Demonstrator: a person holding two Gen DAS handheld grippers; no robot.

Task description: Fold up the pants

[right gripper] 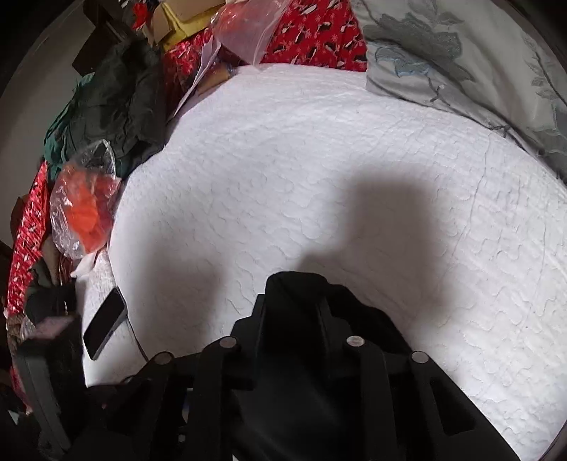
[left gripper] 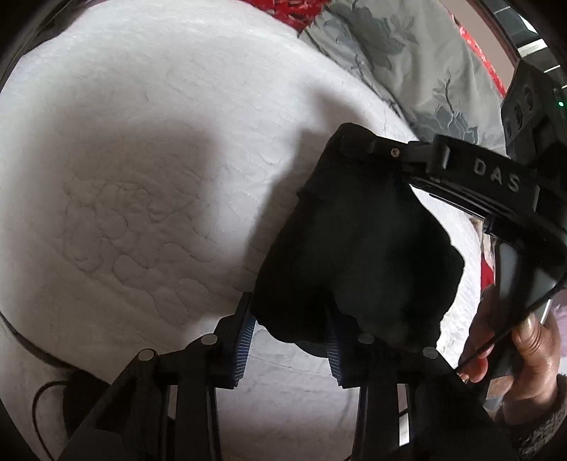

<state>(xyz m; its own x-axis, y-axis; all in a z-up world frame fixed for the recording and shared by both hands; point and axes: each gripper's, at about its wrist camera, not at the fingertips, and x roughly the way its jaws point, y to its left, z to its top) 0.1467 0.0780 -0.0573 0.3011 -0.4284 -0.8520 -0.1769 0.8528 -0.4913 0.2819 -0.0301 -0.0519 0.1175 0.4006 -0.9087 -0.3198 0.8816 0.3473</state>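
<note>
Black pants [left gripper: 358,248] hang in a bunch above the white quilted bed [left gripper: 141,177]. In the left wrist view my left gripper [left gripper: 288,337] stands with its blue-padded fingers [left gripper: 244,340] apart, the lower fold of the pants drooping between them. My right gripper [left gripper: 358,143] comes in from the right, held by a hand [left gripper: 524,340], shut on the top edge of the pants. In the right wrist view its fingers [right gripper: 294,301] are closed on the black cloth [right gripper: 372,319] above the bed [right gripper: 319,177].
A grey floral pillow [right gripper: 460,53] lies at the far right of the bed. Along the left edge are a dark phone [right gripper: 104,322], bagged orange items [right gripper: 85,209], green clothes [right gripper: 113,106] and red patterned fabric [right gripper: 312,32]. A cable [left gripper: 46,397] lies at the bed's near left.
</note>
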